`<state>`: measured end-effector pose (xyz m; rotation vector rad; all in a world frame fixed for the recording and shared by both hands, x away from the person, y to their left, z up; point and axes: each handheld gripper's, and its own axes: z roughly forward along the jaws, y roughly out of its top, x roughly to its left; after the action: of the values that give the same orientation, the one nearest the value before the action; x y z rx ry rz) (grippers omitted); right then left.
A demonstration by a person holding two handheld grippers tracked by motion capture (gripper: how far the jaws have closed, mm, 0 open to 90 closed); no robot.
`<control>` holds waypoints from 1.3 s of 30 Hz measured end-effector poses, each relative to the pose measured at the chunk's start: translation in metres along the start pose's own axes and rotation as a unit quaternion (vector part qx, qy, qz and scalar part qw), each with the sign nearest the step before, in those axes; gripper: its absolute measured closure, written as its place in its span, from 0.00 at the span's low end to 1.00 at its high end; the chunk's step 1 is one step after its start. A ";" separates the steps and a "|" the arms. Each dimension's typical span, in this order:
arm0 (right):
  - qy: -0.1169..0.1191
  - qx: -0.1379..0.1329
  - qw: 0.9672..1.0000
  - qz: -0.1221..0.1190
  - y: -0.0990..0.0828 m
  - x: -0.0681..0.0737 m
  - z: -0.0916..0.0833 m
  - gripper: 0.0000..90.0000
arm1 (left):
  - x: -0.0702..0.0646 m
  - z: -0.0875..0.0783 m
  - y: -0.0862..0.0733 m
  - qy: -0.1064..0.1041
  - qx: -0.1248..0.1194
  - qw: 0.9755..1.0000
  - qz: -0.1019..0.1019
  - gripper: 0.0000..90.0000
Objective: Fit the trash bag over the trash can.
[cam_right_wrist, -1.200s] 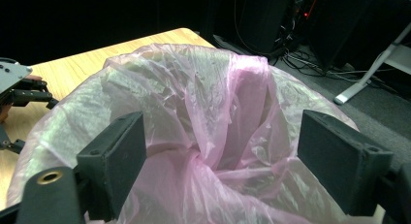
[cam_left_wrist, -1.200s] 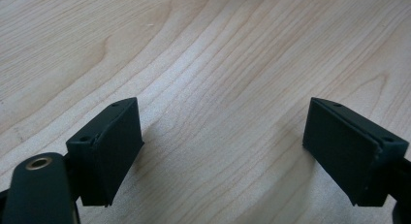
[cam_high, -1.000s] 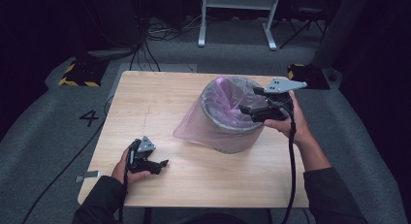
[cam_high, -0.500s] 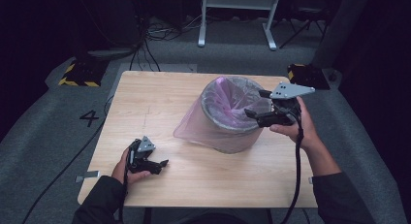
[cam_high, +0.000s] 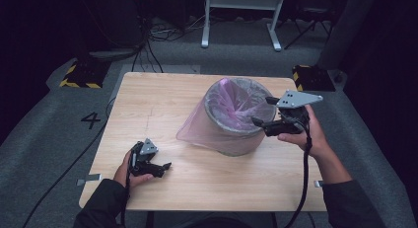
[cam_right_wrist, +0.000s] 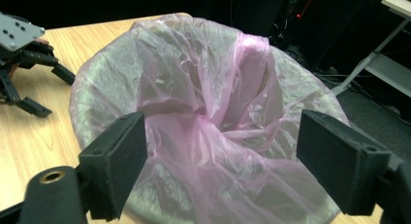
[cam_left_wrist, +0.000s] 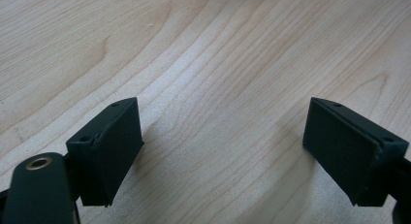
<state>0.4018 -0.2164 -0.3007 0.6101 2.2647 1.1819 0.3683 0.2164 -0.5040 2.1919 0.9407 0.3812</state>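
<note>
A grey bin (cam_high: 235,134) lined with a pink plastic bag (cam_high: 207,129) is seen right of centre on the wooden table (cam_high: 162,99). The right gripper (cam_high: 263,120) is held open-jawed at its rim; the left gripper (cam_high: 165,168), also open, is rested lower left.

Looks like a lab or recording studio, not a home. Dark walls, grey carpet floor (cam_high: 44,134) with a painted number 4 (cam_high: 91,120), loose cables (cam_high: 148,45) on the far left, yellow-black hazard-striped blocks (cam_high: 79,75) at both far table corners, a white metal stand (cam_high: 241,16) beyond the plain wooden table (cam_high: 157,104).
</note>
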 end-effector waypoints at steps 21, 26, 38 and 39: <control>-0.002 0.029 0.999 -0.015 -0.022 0.001 -0.013 0.21 | 0.000 0.000 0.000 0.000 0.000 1.000 -0.001 0.15; -0.003 0.035 0.999 -0.016 -0.025 0.002 -0.017 0.21 | 0.000 0.000 0.000 0.001 0.000 1.000 -0.001 0.15; -0.001 0.067 0.998 -0.021 -0.045 0.006 -0.011 0.21 | 0.000 0.000 0.000 0.001 0.000 1.000 -0.001 0.15; -0.001 0.069 0.997 -0.022 -0.047 0.007 -0.011 0.21 | 0.000 0.000 0.000 0.001 0.000 1.000 -0.001 0.15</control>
<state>0.3829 -0.2435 -0.3363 0.6101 2.3615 1.0095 0.3686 0.2162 -0.5041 2.1902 0.9428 0.3819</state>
